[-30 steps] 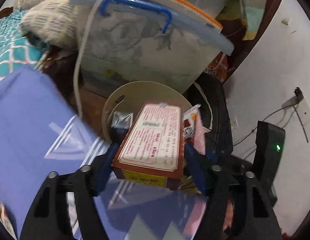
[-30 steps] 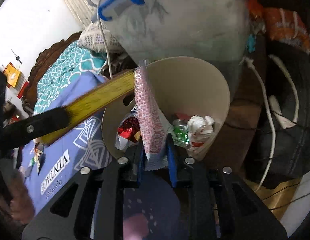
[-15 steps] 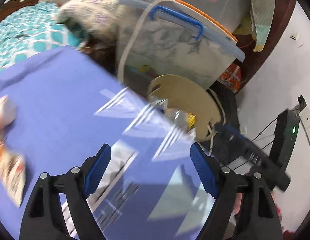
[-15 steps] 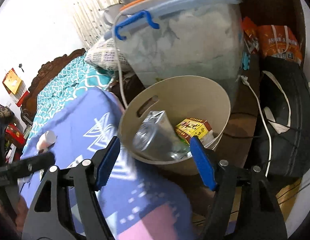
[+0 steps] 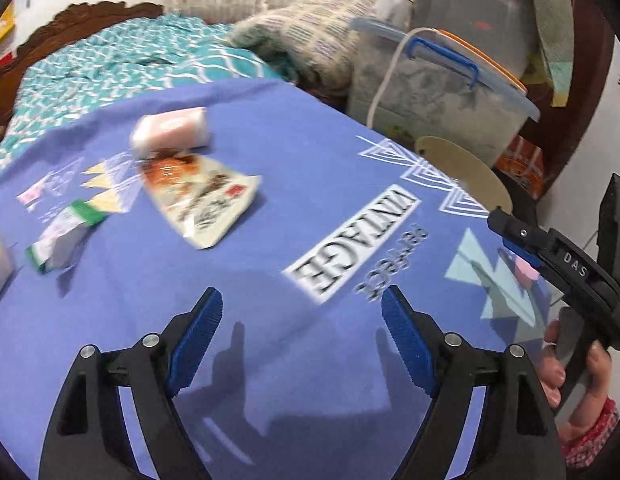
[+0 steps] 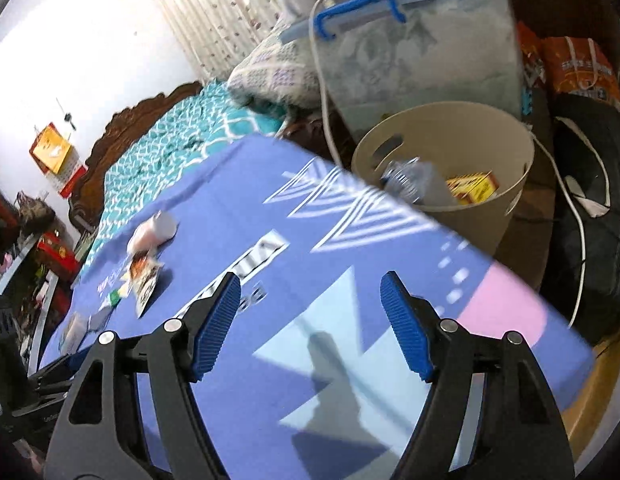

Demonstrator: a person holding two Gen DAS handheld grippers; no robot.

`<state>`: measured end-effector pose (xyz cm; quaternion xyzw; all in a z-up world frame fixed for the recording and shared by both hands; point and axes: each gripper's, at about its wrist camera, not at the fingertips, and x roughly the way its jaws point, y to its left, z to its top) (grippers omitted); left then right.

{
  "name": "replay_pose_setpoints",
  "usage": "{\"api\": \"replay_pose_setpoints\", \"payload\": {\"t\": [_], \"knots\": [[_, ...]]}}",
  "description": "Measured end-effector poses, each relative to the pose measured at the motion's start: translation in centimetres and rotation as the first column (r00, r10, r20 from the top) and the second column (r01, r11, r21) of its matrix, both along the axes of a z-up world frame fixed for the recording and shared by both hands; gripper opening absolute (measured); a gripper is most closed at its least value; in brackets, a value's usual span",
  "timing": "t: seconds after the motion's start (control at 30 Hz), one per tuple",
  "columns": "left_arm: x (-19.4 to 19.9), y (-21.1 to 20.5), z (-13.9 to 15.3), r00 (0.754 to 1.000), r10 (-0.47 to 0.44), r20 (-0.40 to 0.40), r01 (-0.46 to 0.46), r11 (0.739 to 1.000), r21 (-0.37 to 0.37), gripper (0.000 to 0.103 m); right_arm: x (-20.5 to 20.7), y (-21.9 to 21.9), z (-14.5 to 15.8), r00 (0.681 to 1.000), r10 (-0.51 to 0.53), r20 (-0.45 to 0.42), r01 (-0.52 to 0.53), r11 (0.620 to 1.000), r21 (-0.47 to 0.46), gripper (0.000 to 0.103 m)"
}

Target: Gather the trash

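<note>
My left gripper is open and empty above the blue printed cloth. Ahead of it lie a flat snack wrapper, a pink-white roll and a small green-white box. My right gripper is open and empty over the same cloth. The beige trash bin stands past the cloth's far edge and holds a clear plastic bottle and a yellow-red box. The wrapper and roll show far left.
A clear storage box with blue handles stands behind the bin. A bed with a teal cover lies beyond the cloth. Dark bags and white cords sit right of the bin. The right gripper's body is at the left view's right edge.
Both grippers opened, dropping the box and the wrapper into the bin, then pulled back from the bin and swung left over the blue cloth toward the remaining trash.
</note>
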<state>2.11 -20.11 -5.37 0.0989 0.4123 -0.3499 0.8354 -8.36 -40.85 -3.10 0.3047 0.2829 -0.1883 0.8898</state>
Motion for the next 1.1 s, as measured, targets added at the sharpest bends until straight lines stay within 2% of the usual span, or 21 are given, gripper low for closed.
{"api": "replay_pose_setpoints", "payload": {"t": [0.23,0.53,0.8,1.1], "knots": [[-0.4,3.5,0.4,0.996,0.074,0.054,-0.074,0.997,0.002,0.078,0.0,3.4,0.8,1.0,0.002,0.008,-0.002,1.0,-0.021,0.08],[-1.0,6.1,0.8,0.989,0.107,0.104,-0.106,0.994,-0.018,0.078,-0.9,7.4,2.0,0.999,-0.007,0.031,0.009,0.999,-0.049,0.09],[-0.2,8.1,0.5,0.988,0.133,0.078,-0.129,0.99,-0.056,0.078,-1.4,8.9,3.5,0.996,-0.066,0.055,0.071,0.993,-0.096,0.098],[-0.4,8.9,0.6,0.989,0.126,0.074,-0.117,0.987,-0.11,0.081,-0.6,10.5,3.1,0.998,-0.059,0.034,0.062,0.992,-0.112,0.099]]}}
